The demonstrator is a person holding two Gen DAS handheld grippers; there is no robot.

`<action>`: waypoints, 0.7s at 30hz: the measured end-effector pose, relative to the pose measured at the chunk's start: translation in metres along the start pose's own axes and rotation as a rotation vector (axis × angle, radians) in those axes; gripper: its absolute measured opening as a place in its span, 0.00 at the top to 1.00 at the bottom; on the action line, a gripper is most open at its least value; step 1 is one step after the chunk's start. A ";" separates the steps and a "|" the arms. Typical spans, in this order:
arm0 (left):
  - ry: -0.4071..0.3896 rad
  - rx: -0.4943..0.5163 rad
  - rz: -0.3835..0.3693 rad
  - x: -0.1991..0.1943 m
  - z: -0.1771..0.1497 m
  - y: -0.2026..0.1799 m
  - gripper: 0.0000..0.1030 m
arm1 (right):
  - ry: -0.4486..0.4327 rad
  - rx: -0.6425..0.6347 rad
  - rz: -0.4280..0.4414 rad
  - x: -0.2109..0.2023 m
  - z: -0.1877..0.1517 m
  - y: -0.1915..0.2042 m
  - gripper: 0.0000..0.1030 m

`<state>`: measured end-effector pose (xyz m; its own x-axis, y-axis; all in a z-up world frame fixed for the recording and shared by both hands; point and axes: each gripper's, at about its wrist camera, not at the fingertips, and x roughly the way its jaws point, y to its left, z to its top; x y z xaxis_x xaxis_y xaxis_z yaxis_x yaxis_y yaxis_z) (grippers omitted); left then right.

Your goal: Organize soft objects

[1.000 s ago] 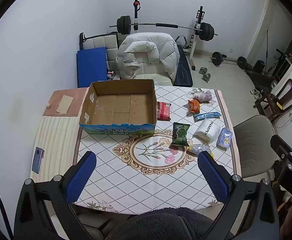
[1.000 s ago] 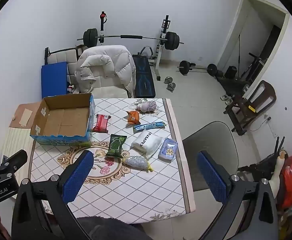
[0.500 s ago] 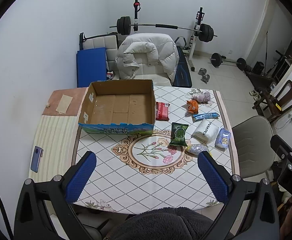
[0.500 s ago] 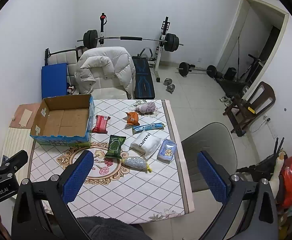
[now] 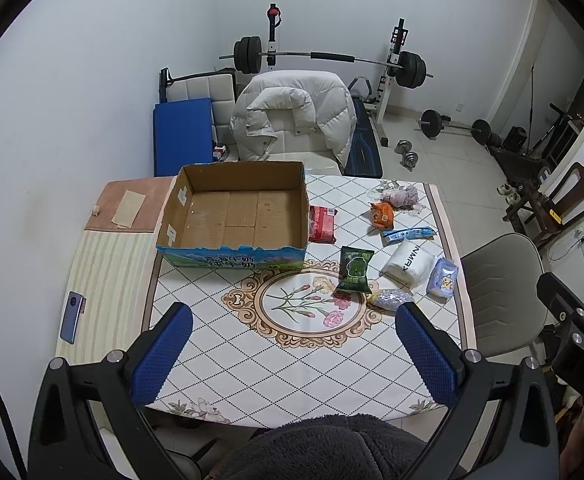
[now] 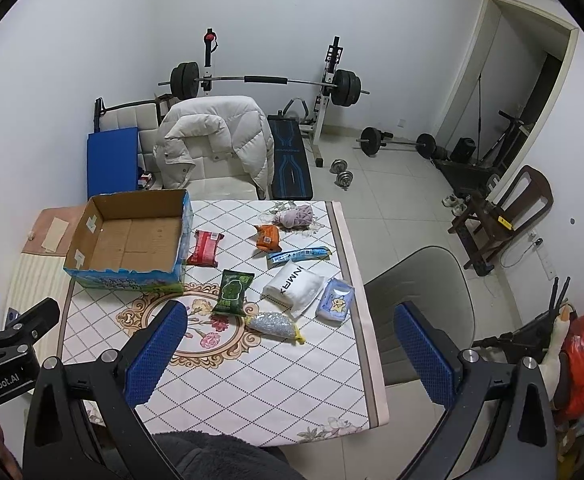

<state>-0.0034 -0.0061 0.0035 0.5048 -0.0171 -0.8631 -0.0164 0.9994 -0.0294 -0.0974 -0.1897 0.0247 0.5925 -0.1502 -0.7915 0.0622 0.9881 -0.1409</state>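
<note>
An open, empty cardboard box (image 5: 235, 216) (image 6: 127, 240) stands at the back left of the patterned table (image 5: 251, 344). Soft packets lie to its right: a red pack (image 5: 322, 224), a green pack (image 5: 355, 269), an orange pack (image 5: 382, 215), a blue strip (image 5: 408, 234), a white pack (image 5: 408, 266), a pale blue pack (image 5: 442, 283), a silvery bag (image 5: 390, 299) and a lilac bundle (image 5: 404, 196). My left gripper (image 5: 292, 354) and right gripper (image 6: 287, 354) are both open, empty, high above the table's near edge.
A phone (image 5: 72, 317) lies on the striped mat left of the table. A grey chair (image 5: 500, 280) stands at the table's right side. A chair with a white jacket (image 5: 292, 112) and a barbell rack (image 5: 324, 60) are behind the table.
Both views have pulled back and up slightly, so the table looks a little smaller. Nothing on the table has moved. Both grippers stay open.
</note>
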 end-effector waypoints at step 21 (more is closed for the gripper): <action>-0.026 -0.003 0.009 -0.017 0.013 -0.001 0.00 | -0.013 0.003 0.006 -0.012 0.004 0.003 0.00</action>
<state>-0.0009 -0.0068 0.0249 0.5267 -0.0070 -0.8500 -0.0242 0.9994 -0.0232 -0.1010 -0.1850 0.0365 0.6028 -0.1442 -0.7847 0.0609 0.9890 -0.1350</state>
